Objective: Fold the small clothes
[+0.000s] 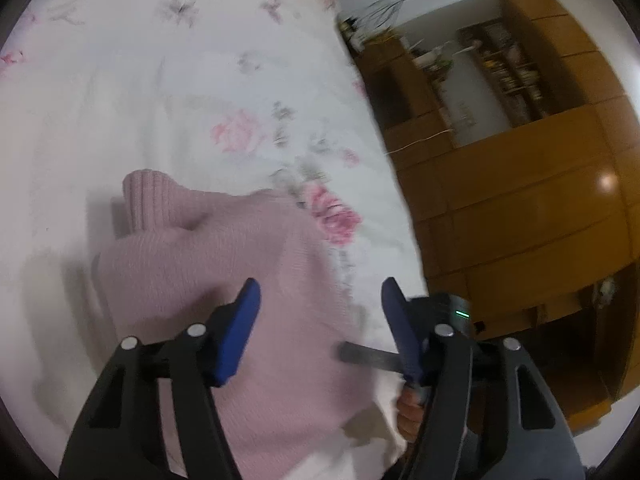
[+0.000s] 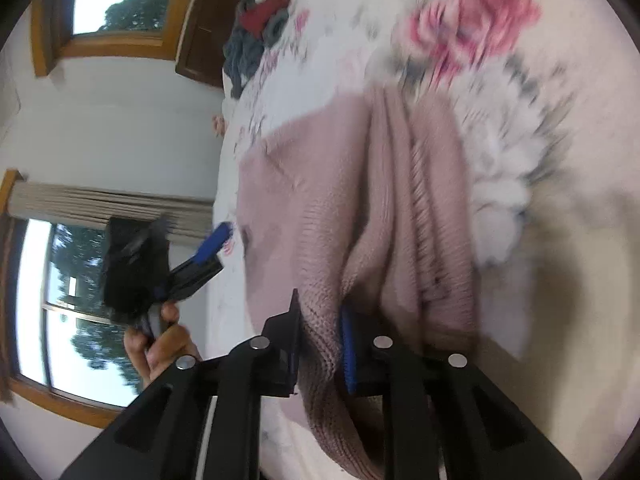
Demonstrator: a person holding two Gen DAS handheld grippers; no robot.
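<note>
- Left hand-held gripper (image 1: 320, 316): jaws spread wide, nothing between the blue pads (image 1: 240, 332). It hangs over the near part of the pink knit sweater (image 1: 224, 280), pointing forward and down at it; whether the pads touch the knit cannot be told.
- In the right wrist view the same left hand-held gripper (image 2: 218, 240) shows out past the edge of the bed, a bare hand (image 2: 160, 344) wrapped round its handle, blue finger tip aimed at the sweater's far side.
- Right hand-held gripper (image 2: 320, 340): closed down on a bunched fold of the sweater (image 2: 320, 208); the knit is pinched between the black finger and the blue pad (image 2: 348, 352), and the fabric gathers into ridges running away from the jaws.
- Sweater lies on the bed's floral sheet (image 1: 200, 100), near the bed's edge in the left wrist view. Ribbed cuff or collar end (image 1: 148, 200) sticks up and points away from the left camera; long axis runs roughly from that end back toward the gripper.
- In the right wrist view the ribbed folds run lengthwise away from the jaws toward the big pink rose print (image 2: 472, 36).
- Dark blue, grey and red clothes (image 2: 256, 28) heaped at the far end of the bed.
- Both views motion-blurred.
</note>
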